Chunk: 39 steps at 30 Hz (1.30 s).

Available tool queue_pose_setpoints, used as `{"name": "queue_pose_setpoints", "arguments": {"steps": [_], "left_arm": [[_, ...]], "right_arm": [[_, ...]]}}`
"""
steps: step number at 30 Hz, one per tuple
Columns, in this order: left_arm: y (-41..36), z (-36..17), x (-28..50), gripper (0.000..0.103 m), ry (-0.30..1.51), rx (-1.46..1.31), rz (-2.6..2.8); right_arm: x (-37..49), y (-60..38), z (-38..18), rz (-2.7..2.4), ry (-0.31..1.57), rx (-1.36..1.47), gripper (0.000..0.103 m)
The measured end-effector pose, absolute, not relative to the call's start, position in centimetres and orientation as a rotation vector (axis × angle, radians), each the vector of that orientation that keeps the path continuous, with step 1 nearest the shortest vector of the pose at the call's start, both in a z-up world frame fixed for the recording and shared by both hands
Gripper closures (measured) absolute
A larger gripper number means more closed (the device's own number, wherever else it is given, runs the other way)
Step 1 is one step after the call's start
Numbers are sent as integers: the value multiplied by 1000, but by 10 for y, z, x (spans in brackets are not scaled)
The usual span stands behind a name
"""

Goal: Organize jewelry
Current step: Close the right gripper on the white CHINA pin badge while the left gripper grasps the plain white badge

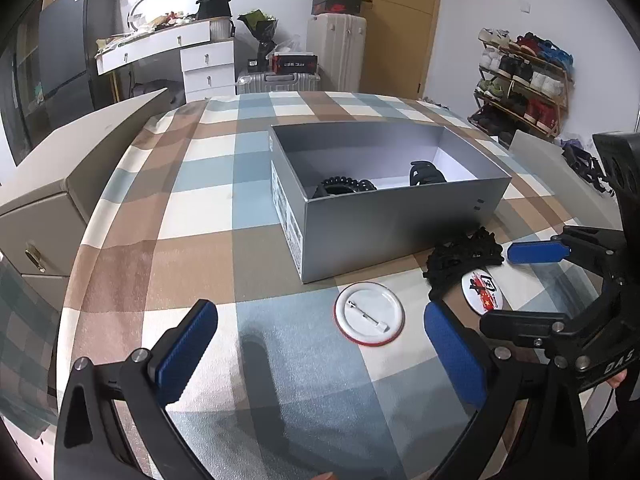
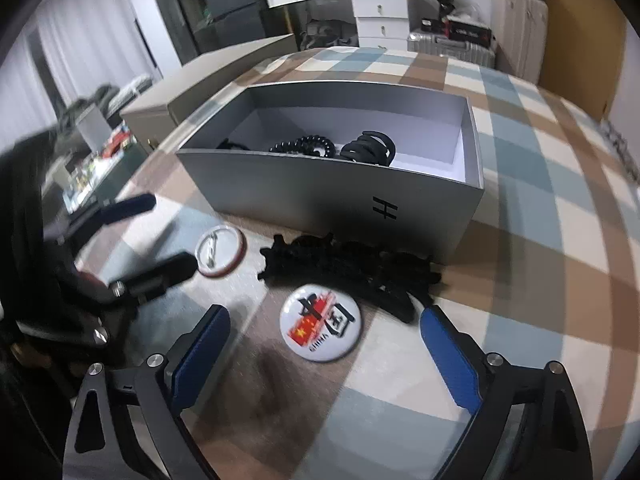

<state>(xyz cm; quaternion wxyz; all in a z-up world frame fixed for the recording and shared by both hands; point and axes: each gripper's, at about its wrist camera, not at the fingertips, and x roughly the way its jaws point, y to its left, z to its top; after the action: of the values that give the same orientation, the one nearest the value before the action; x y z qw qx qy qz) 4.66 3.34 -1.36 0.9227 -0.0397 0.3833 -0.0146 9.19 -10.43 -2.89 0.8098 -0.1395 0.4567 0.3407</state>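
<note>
Both grippers hover with jaws wide apart, holding nothing: left gripper [image 1: 320, 360] near the face-down badge [image 1: 369, 314], right gripper [image 2: 325, 344] over the printed badge [image 2: 320, 328]. Behind it a black hairband [image 2: 352, 264] lies blurred against the box [image 2: 320, 196], whose front wall half hides a coil tie [image 2: 302, 146] and claw clip [image 2: 370, 148].

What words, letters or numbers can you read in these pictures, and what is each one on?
"DAS": on the right tongs, black frame, cut off at the picture's edge.
"H"-like sign, turned sideways: on the grey box.
Two large black characters on the round badge; the small print under its red flags is too blurred.
Sticker on the box end: too small.
</note>
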Motion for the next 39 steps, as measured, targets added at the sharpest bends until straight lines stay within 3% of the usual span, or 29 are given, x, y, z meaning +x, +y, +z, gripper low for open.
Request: {"name": "queue_pose_setpoints", "arguments": {"steps": [3,16,35,39], "left_arm": [[33,-14,46,2,791,-83,-32],[33,-15,47,2,796,-77,-34],[14,-23,60,3,911,31,-52],[13,-25,62,31,913,36,-84]], "right_arm": [[88,-108,-31,740,988,-309,27],[75,-92,-35,726,899,-406,61],[87,-124,5,747,804,-207,61],[89,-131,10,735,799,-187,61]]}}
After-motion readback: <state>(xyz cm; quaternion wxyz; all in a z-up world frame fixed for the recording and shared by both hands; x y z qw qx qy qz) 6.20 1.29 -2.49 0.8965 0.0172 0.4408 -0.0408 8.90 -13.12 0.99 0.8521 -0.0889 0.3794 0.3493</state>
